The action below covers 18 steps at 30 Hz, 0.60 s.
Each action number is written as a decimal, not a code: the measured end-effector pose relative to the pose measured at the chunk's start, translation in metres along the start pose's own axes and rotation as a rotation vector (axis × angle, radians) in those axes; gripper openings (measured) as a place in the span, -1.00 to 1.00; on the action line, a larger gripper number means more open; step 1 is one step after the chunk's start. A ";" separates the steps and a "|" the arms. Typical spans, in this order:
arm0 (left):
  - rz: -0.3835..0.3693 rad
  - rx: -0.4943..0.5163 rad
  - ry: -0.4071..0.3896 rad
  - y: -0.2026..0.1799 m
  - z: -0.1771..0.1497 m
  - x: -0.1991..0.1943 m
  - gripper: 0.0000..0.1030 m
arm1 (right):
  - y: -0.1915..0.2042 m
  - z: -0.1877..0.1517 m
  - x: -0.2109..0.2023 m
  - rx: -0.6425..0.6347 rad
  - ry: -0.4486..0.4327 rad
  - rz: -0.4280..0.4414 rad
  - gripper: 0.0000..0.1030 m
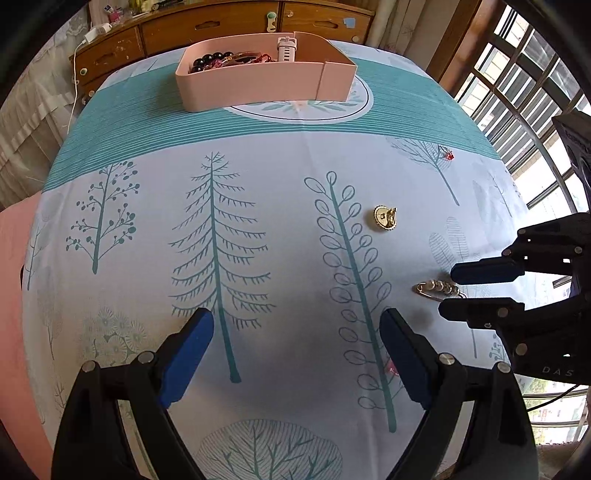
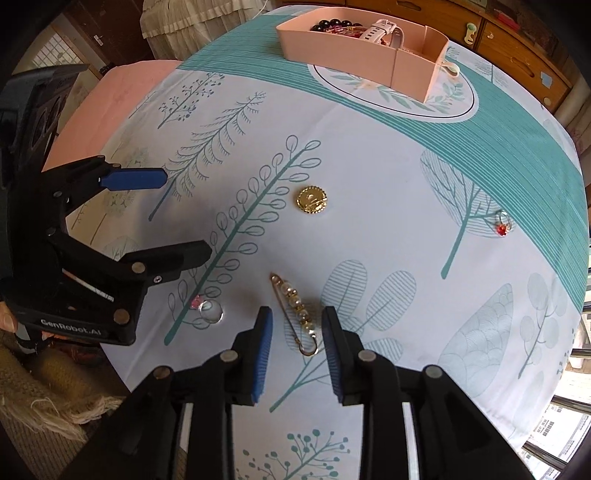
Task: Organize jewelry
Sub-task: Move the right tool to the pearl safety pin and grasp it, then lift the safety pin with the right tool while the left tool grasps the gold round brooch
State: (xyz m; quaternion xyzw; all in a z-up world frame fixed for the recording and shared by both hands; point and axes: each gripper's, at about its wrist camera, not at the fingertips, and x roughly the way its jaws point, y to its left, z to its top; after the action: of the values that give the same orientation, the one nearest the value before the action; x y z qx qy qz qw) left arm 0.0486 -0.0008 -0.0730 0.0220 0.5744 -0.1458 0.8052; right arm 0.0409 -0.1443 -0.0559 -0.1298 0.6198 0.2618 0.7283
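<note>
A gold safety-pin brooch with pearl beads lies on the tablecloth between the open fingers of my right gripper; it also shows in the left wrist view. The right gripper straddles it there, apart from it. A round gold brooch lies further out. A red-stone earring lies far right. A clear and pink piece lies by my left gripper, which is open and empty. A pink box holds beads and a watch.
A wooden drawer cabinet stands behind the table. Windows are to the right. A pink cloth lies at the table's left side, and a woven rug is on the floor below.
</note>
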 end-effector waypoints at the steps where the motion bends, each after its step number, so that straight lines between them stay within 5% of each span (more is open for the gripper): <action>1: -0.001 -0.001 -0.002 0.000 0.001 0.000 0.75 | 0.001 0.000 0.001 -0.006 0.002 -0.005 -0.46; 10: -0.002 0.002 -0.013 0.003 -0.002 -0.003 0.75 | 0.027 0.003 0.008 -0.120 0.023 -0.138 -0.48; 12: 0.000 0.002 -0.014 0.003 -0.001 -0.003 0.75 | 0.034 0.006 0.011 -0.123 0.022 -0.140 -0.73; 18: 0.009 0.007 -0.017 0.001 -0.001 -0.005 0.75 | 0.040 0.005 0.013 -0.103 0.006 -0.151 -0.85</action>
State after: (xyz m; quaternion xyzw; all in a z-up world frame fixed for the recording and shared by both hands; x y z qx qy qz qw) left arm 0.0462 0.0011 -0.0688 0.0263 0.5667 -0.1444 0.8107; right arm 0.0247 -0.1055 -0.0616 -0.2141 0.5964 0.2374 0.7363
